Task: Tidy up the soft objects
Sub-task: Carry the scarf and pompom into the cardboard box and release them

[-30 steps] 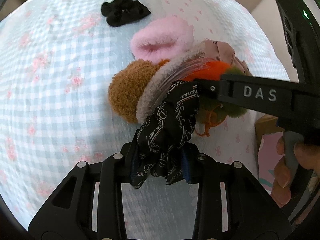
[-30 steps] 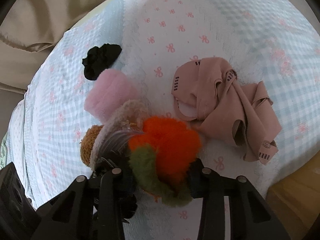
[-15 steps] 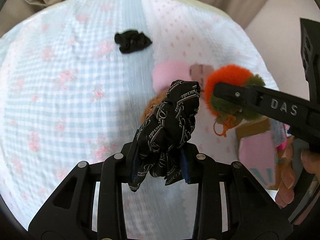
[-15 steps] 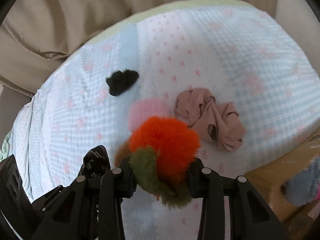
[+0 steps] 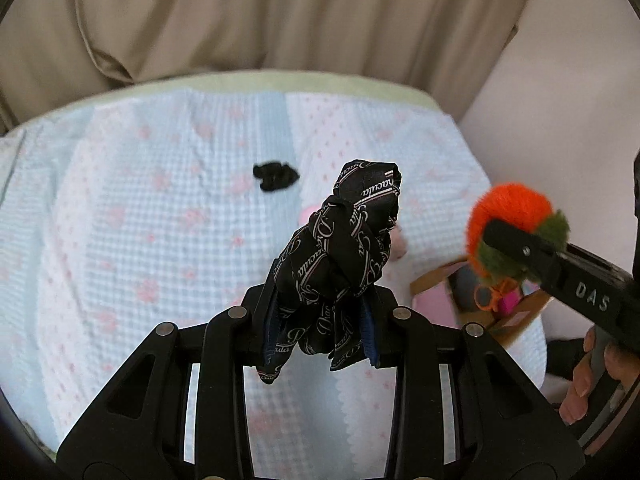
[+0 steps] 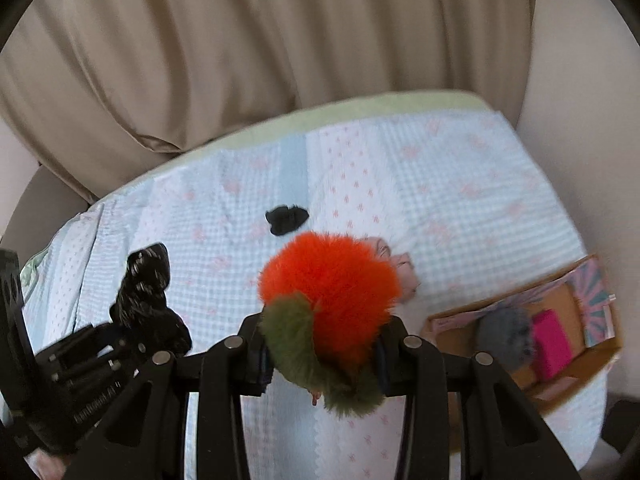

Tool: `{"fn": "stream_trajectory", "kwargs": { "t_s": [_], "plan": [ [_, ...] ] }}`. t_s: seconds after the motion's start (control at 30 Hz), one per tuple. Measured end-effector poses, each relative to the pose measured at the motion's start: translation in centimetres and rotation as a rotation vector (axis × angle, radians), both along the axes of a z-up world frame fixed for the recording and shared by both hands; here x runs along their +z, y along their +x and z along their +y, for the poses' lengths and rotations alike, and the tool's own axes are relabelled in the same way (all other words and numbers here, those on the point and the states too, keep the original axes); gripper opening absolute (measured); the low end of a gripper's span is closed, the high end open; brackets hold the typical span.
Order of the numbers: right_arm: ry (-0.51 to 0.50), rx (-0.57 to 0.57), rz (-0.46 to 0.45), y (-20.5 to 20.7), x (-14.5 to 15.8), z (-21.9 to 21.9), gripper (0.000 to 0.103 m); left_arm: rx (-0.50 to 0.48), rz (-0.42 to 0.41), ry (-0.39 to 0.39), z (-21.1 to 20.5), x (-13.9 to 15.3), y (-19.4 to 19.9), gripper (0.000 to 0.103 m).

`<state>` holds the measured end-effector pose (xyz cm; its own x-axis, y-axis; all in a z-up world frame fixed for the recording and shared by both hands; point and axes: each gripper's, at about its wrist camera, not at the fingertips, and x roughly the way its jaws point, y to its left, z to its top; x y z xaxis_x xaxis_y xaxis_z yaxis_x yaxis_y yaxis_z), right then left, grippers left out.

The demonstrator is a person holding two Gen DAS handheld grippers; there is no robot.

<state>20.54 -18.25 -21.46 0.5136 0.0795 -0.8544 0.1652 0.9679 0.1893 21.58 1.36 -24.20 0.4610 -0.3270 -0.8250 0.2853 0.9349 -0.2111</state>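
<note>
Holding a black satin scrunchie printed with white script (image 5: pixel 340 256), the left gripper (image 5: pixel 320 320) has its fingers clenched on the fabric's lower folds, so the bulk of it stands up and forward out of the jaws, well above the pale blue-and-white checked bedspread with pink flowers (image 5: pixel 120 240). A small black scrunchie (image 5: pixel 276 176) lies alone on that cover further off, near the middle, and a bit of pink plush (image 5: pixel 396 240) peeks out behind the held fabric.

To the right, the right gripper (image 6: pixel 324 348) is clamped on a fluffy orange pompom with an olive-green furry trim (image 6: pixel 328 280), which bulges up from between the fingers; in the left view the same ball rides at the tip of the other tool, off to the right side and level with the scrunchie.

Farthest right sits the open brown cardboard box with a pink patterned flap (image 6: pixel 600 344) at the bed's right edge, already holding a grey fuzzy item (image 6: pixel 506 336) and a bright pink block (image 6: pixel 554 340). The box lies to the right of and below both loads, its long side running roughly along the bed edge. The right gripper is clearly the nearer one, so, as I judge it, the pompom goes in first with a short rightward, downward move, while the left must cross further over.
</note>
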Motion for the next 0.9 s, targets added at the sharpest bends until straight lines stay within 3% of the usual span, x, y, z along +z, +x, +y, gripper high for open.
{"fn": "stream_trajectory", "kwargs": {
  "t_s": [0.23, 0.4, 0.67, 0.9],
  "plan": [
    [-0.05, 0.034, -0.078, -4.9, 6.4, -1.3, 0.035, 0.023, -0.086, -0.019, -1.6, 6.5, -4.4, 0.029],
    [-0.063, 0.031, -0.105, -7.8, 8.6, -4.0, 0.035, 0.029, -0.116, -0.044, -4.4, 9.6, -7.6, 0.029],
    [-0.092, 0.0, -0.11, -11.6, 10.3, -10.6, 0.035, -0.015, -0.129, -0.072, -12.2, 11.1, -11.5, 0.029],
    [-0.118, -0.03, -0.059, -12.9, 9.5, -17.2, 0.035, -0.041, -0.095, -0.092, -19.2, 9.4, -12.4, 0.029]
  ]
}}
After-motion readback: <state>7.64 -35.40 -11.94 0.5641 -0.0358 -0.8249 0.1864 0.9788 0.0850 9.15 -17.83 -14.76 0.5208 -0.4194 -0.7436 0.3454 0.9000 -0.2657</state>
